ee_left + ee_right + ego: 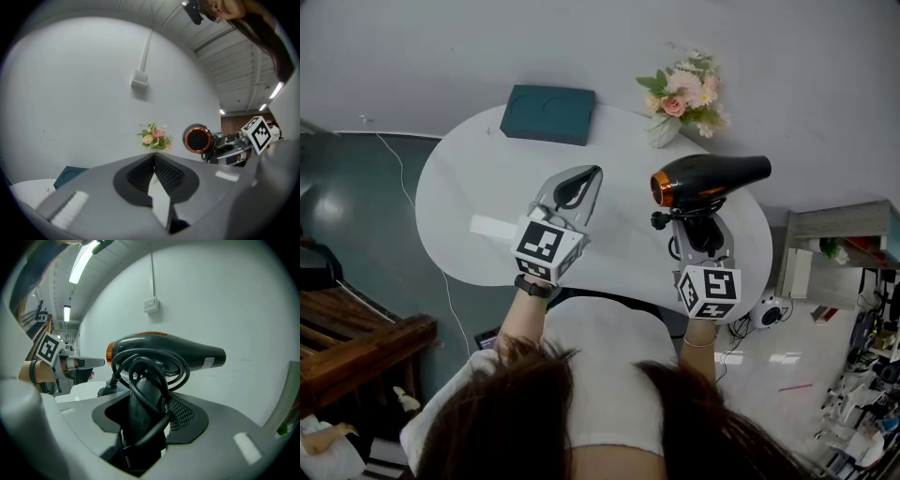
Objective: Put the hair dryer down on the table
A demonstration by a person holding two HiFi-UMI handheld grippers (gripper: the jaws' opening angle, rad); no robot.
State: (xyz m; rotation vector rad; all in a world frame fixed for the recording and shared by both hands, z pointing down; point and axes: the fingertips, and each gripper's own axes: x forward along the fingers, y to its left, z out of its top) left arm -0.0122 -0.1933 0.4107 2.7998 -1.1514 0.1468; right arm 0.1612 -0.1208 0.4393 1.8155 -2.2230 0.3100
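Note:
A black hair dryer (712, 176) with an orange ring at its mouth is held above the right half of the white oval table (478, 178), barrel level. My right gripper (701, 232) is shut on its handle, which has the black cord wrapped around it. In the right gripper view the handle and cord fill the gap between the jaws of my right gripper (147, 394), with the hair dryer's barrel (173, 350) across the top. My left gripper (579, 186) hovers over the table's middle, jaws together with nothing in them. The left gripper view shows my left gripper (153, 158) shut, with the hair dryer's mouth (198, 139) to its right.
A teal box (548, 113) lies at the table's far edge. A vase of flowers (684, 98) stands at the back right, near the wall. A wooden bench (356, 347) is on the floor at left, and a shelf unit (834, 244) stands at right.

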